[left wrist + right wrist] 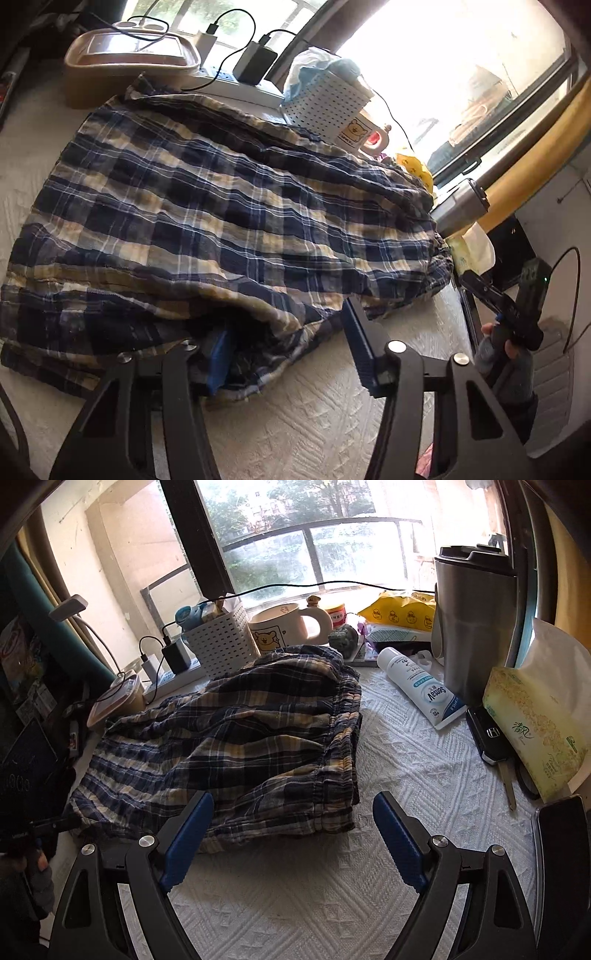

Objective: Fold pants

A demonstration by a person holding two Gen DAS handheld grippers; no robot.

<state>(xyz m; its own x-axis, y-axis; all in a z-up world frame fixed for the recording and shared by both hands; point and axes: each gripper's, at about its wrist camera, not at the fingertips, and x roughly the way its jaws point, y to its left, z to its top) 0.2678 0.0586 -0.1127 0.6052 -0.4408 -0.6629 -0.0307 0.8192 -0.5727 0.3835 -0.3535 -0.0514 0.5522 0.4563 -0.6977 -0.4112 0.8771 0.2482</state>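
Plaid pants in navy and tan lie bunched on the white textured tablecloth. My left gripper is at their near edge. Its left finger is buried under a fold of cloth and its right finger stands bare beside the hem, so loose fabric lies between the jaws without being pinched. In the right wrist view the pants show their gathered waistband on the right. My right gripper stands open just before that waistband corner, holding nothing. A gloved hand carries it at the table's right.
Along the window sill stand a white basket, a bear mug, a power strip with chargers and a lidded container. To the right are a steel tumbler, a lotion tube, a car key and a tissue pack.
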